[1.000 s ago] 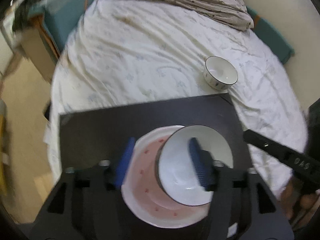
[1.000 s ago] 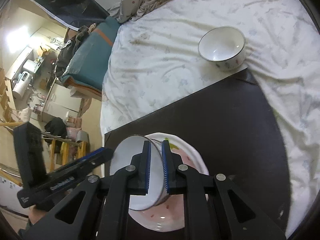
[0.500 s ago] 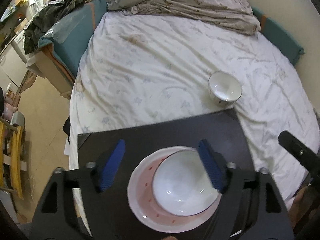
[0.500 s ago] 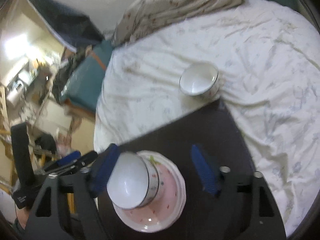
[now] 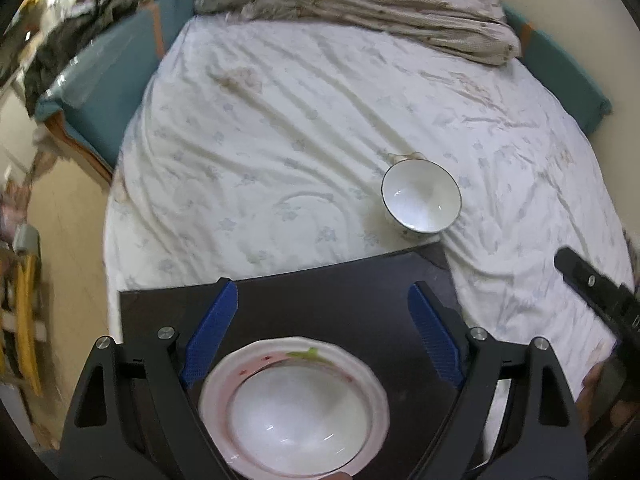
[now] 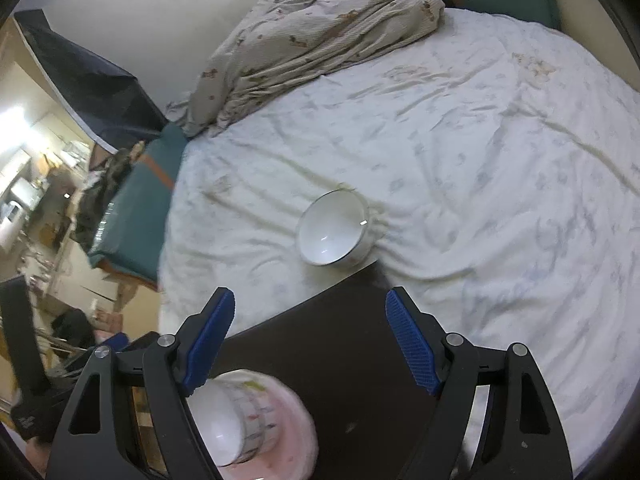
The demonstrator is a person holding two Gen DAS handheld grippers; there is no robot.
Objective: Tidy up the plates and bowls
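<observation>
L gripper is held w/ jaws spread wide, blue pads well apart, nothing clamped btwn them; it is pointed fwd and downward. R gripper is likewise held wide open, pads apart and empty, angled fwd and down. No contact btwn the two grippers is seen.

A: So where've you set up, a kitchen?

B: Nope, you're in somebody's bedroom. There's a bed with a wrinkled white sheet, a crumpled blanket by the wall, clothes piled off to the side. Your dark table sits right against the mattress.
</observation>
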